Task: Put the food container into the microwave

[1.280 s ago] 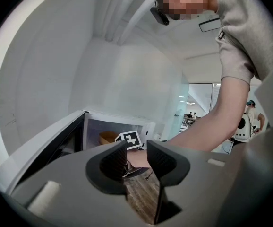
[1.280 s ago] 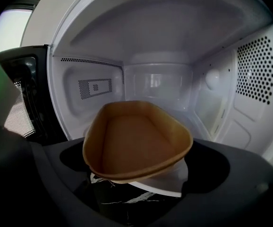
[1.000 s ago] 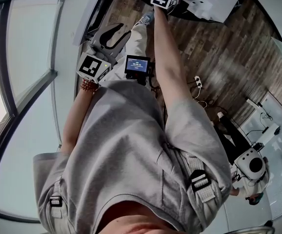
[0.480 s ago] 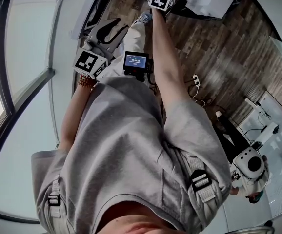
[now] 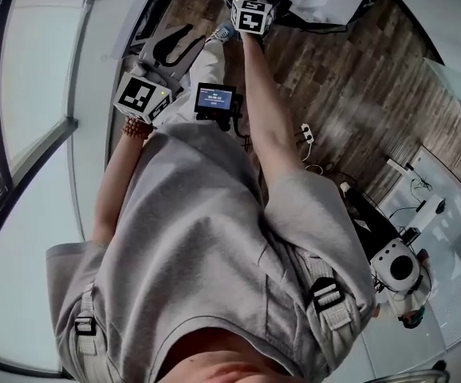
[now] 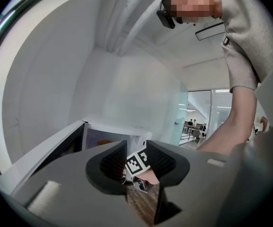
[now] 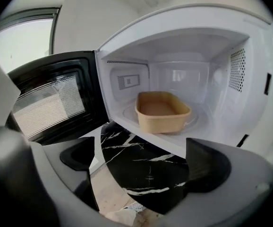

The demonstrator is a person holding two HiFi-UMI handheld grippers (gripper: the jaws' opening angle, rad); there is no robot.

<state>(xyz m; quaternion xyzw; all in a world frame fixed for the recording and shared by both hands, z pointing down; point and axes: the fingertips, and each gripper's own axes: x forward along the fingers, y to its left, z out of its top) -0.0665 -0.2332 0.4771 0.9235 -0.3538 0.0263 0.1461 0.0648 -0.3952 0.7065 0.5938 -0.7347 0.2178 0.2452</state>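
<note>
- Tan rectangular plastic food container (image 7: 162,111) sits inside the open white microwave (image 7: 254,65).
- The dark microwave door (image 7: 51,105) hangs open at nine o'clock of it.
- Right tongs (image 7: 140,159) are apart and empty, above the black marble worktop (image 7: 122,143).
- Left tongs (image 6: 137,161) are apart and empty too.

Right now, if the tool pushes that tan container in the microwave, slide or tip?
Probably slides: the container looks low and wide. It appears empty and thin-walled, so likely light, slightly flexible. The glass turntable under it may let it skate.
</note>
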